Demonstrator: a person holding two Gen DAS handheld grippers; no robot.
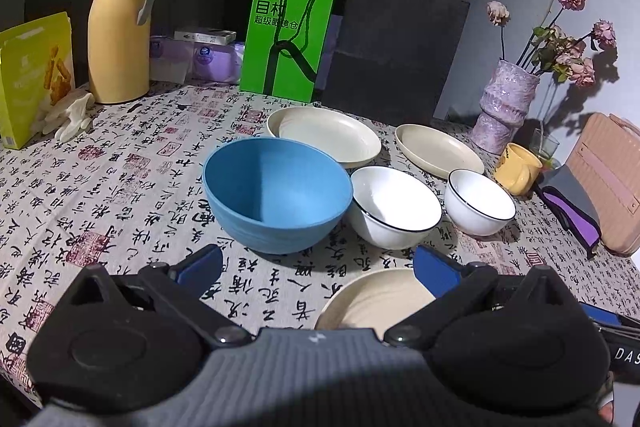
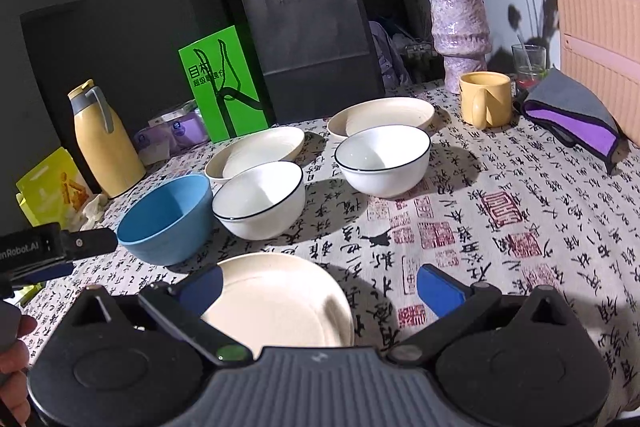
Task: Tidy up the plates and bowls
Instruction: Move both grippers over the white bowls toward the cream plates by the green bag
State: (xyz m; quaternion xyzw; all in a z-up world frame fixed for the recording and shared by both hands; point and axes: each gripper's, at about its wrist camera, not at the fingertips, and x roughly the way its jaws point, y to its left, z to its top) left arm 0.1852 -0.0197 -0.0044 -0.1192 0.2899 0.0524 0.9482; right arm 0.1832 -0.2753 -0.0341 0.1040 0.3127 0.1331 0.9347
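The round cream plastic plate (image 2: 276,301) is seen at lower centre of the right wrist view, directly ahead of the right gripper (image 2: 320,289), whose blue-padded jaws are spread and empty, one overlapping its rim. The left gripper (image 1: 320,267), equally spread, is offset toward the blue plastic bowl (image 1: 276,195); the right is judged nearer.

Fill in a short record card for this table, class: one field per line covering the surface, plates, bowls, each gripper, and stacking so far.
surface: table under a calligraphy-print cloth
plates: three cream plates, near plate, far-left plate, far-right plate
bowls: blue bowl; two white bowls with dark rims
left gripper: open, holding nothing
right gripper: open, above the near plate
stacking: none; every dish sits singly
other: yellow mug, yellow jug
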